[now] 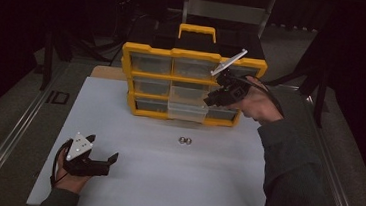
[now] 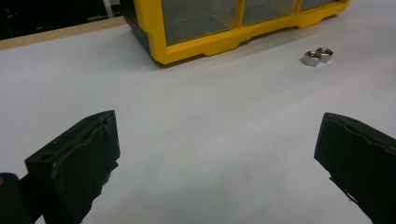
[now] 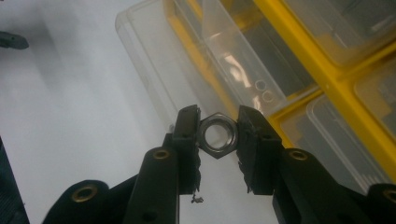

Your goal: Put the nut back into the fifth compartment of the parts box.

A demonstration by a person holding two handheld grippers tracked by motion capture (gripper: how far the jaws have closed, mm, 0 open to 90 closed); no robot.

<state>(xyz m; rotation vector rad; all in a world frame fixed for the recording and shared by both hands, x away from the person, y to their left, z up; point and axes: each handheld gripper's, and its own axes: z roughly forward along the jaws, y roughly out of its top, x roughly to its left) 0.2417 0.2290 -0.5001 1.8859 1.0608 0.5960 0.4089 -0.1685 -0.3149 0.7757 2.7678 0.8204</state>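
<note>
One hex nut [image 3: 217, 135] pinched flat-to-flat in your right gripper [image 3: 217, 133] could slip and miss the pulled-out drawer [image 3: 219, 70]; your left gripper's [image 2: 219, 154] fingers stand open, empty.

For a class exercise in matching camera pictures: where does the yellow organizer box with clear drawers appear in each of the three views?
High view: yellow organizer box stands upper centre, at the far side of the white table.
Left gripper view: its lower corner runs along the top edge.
Right gripper view: its drawers cover the upper right.
Shared landmark: the pulled-out clear drawer in the high and right gripper views.
</note>
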